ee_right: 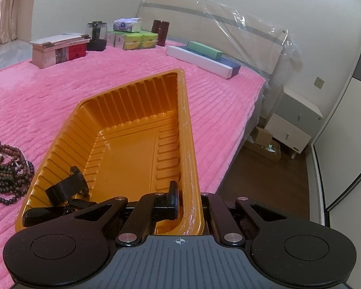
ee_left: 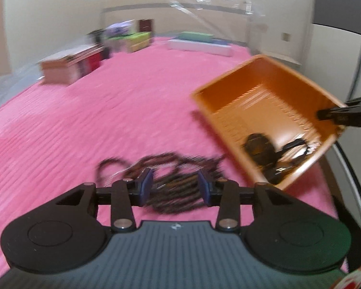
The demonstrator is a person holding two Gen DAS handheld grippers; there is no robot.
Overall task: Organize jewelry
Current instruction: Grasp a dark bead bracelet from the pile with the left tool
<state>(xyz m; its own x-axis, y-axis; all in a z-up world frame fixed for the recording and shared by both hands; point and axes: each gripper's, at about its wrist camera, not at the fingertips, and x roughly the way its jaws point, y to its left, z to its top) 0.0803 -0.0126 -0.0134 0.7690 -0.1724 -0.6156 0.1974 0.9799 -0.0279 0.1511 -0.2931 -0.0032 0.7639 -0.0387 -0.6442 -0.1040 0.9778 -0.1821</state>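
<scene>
An orange plastic tray (ee_right: 132, 130) rests tilted on the pink bedspread, with its near rim pinched by my right gripper (ee_right: 187, 202), which is shut on the tray's wall. One black finger (ee_right: 172, 198) shows inside the tray; the other is hidden behind the wall. Black watches and straps (ee_right: 67, 189) lie in the tray's near left corner. A heap of dark bead strings (ee_left: 175, 180) lies on the bedspread left of the tray (ee_left: 264, 110). My left gripper (ee_left: 175, 189) hovers over the heap, open, its blue pads apart around the beads without pressing them. The beads (ee_right: 7, 168) also show at the right wrist view's left edge.
Boxes (ee_right: 57, 48), a dark jar (ee_right: 96, 35), tissue packs (ee_right: 132, 37) and long flat boxes (ee_right: 202, 56) line the far side near the plastic-wrapped headboard (ee_right: 216, 31). The bed's edge drops to a wooden floor (ee_right: 264, 180) on the right, by a white nightstand (ee_right: 293, 120).
</scene>
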